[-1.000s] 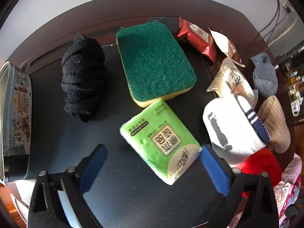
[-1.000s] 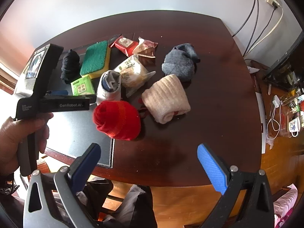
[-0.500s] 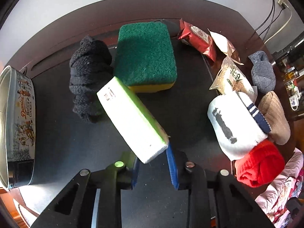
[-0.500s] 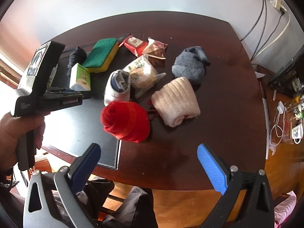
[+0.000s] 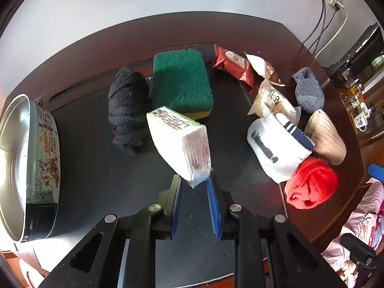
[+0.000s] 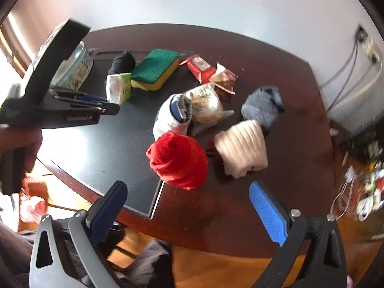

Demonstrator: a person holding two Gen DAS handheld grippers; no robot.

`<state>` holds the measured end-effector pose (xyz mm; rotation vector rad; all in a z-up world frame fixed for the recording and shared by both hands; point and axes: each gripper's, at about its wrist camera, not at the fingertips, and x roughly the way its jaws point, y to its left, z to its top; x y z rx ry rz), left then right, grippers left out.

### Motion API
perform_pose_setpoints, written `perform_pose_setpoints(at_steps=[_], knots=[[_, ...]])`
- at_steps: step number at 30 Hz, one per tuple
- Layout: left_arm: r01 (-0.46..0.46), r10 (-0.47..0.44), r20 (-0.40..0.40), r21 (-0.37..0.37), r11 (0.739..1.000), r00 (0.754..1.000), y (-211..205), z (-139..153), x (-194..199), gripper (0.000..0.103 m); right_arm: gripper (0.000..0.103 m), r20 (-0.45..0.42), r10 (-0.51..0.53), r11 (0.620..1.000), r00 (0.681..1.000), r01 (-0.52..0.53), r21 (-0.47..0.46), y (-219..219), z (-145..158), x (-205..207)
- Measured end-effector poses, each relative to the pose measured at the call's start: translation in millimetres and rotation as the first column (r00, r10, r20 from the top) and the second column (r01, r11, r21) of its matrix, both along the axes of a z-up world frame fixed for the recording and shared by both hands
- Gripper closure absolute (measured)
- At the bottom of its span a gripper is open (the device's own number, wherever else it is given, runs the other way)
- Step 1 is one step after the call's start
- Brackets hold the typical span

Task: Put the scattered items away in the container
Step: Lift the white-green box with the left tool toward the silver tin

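Just in front of the green sponge (image 5: 182,81), the tissue pack (image 5: 180,141) now hangs clear of the tabletop (image 5: 96,172), clamped by a corner in the left gripper (image 5: 193,182) fingers; a second ago it lay flat between them. The carry to the tin (image 5: 31,158), left of the sponge, can follow. The right gripper (image 6: 189,201) fingers are spread, empty. The tin's inside is mostly cut off.
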<state>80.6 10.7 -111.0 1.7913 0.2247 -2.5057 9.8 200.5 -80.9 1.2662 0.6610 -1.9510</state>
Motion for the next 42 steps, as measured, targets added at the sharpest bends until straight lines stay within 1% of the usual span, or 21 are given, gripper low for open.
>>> perform_pose_setpoints(at_steps=[2, 5, 7, 12, 15, 16, 17, 18, 19, 20, 21, 23, 26, 30, 33, 34, 35, 36, 37, 39, 42], knots=[[-0.004, 0.004, -0.001, 0.006, 1.000, 1.000, -12, -5, -11, 0.085, 0.000, -0.034, 0.029, 1.000, 0.999, -0.028, 0.012, -8, 0, 3], [-0.009, 0.010, -0.005, 0.024, 1.000, 1.000, -9, -11, -23, 0.099, 0.000, -0.095, 0.082, 0.996, 0.992, -0.079, 0.033, -20, -2, 9], [-0.013, 0.013, -0.007, 0.037, 0.999, 1.000, -6, -16, -31, 0.100, 0.000, -0.116, 0.119, 0.992, 0.986, -0.114, 0.049, -28, -5, 14], [-0.025, 0.026, -0.018, 0.077, 0.997, 0.999, -6, -23, -36, 0.100, 0.000, -0.144, 0.188, 0.981, 0.972, -0.177, 0.083, -40, -12, 27], [-0.055, 0.059, -0.035, 0.099, 0.994, 0.998, -7, -28, -43, 0.099, 0.000, -0.157, 0.213, 0.975, 0.964, -0.200, 0.098, -42, -15, 33], [-0.067, 0.071, -0.041, 0.106, 0.992, 0.997, -7, -30, -45, 0.098, 0.000, -0.152, 0.214, 0.975, 0.965, -0.201, 0.098, -42, -16, 33], [-0.078, 0.083, -0.044, 0.107, 0.991, 0.996, -8, -32, -47, 0.090, 0.000, -0.148, 0.212, 0.975, 0.966, -0.199, 0.098, -41, -16, 32], [-0.085, 0.091, -0.045, 0.108, 0.990, 0.995, -8, -32, -48, 0.078, 0.000, -0.147, 0.210, 0.975, 0.967, -0.197, 0.098, -41, -16, 33], [-0.089, 0.095, -0.048, 0.116, 0.989, 0.994, -9, -31, -48, 0.072, 0.000, -0.148, 0.208, 0.976, 0.967, -0.195, 0.099, -39, -16, 32], [-0.093, 0.100, -0.051, 0.123, 0.988, 0.994, -9, -31, -48, 0.063, 0.000, -0.149, 0.205, 0.976, 0.967, -0.191, 0.101, -37, -16, 32], [-0.095, 0.102, -0.054, 0.125, 0.988, 0.993, -9, -31, -48, 0.058, 0.000, -0.150, 0.202, 0.977, 0.968, -0.188, 0.101, -36, -16, 32], [-0.094, 0.101, -0.053, 0.120, 0.988, 0.993, -7, -31, -50, 0.056, 0.000, -0.148, 0.194, 0.978, 0.970, -0.180, 0.101, -34, -16, 30], [-0.101, 0.106, -0.044, 0.114, 0.988, 0.993, -5, -34, -54, 0.056, 0.000, -0.147, 0.187, 0.980, 0.971, -0.174, 0.101, -32, -16, 28], [-0.137, 0.141, -0.045, 0.087, 0.987, 0.989, -6, -37, -60, 0.057, 0.000, -0.152, 0.193, 0.979, 0.969, -0.178, 0.104, -32, -17, 27], [-0.142, 0.146, -0.044, 0.090, 0.986, 0.988, -6, -37, -67, 0.057, 0.000, -0.160, 0.201, 0.976, 0.966, -0.185, 0.113, -31, -18, 28], [-0.144, 0.147, -0.034, 0.083, 0.986, 0.989, -6, -38, -69, 0.059, 0.000, -0.165, 0.201, 0.976, 0.966, -0.184, 0.115, -30, -19, 28], [-0.151, 0.153, -0.016, 0.089, 0.985, 0.988, -6, -41, -70, 0.067, 0.000, -0.170, 0.201, 0.976, 0.965, -0.183, 0.116, -30, -20, 27], [-0.158, 0.159, -0.002, 0.097, 0.983, 0.987, -7, -42, -70, 0.070, 0.001, -0.175, 0.201, 0.976, 0.964, -0.182, 0.117, -30, -21, 27], [-0.161, 0.161, 0.003, 0.097, 0.982, 0.987, -8, -42, -70, 0.071, 0.002, -0.177, 0.202, 0.976, 0.963, -0.183, 0.120, -31, -23, 26], [-0.162, 0.162, 0.013, 0.103, 0.981, 0.987, -9, -42, -70, 0.075, 0.009, -0.180, 0.205, 0.975, 0.962, -0.184, 0.125, -33, -25, 24], [-0.162, 0.160, 0.023, 0.126, 0.979, 0.987, -12, -39, -70, 0.077, 0.009, -0.186, 0.209, 0.973, 0.960, -0.186, 0.133, -36, -29, 21]])
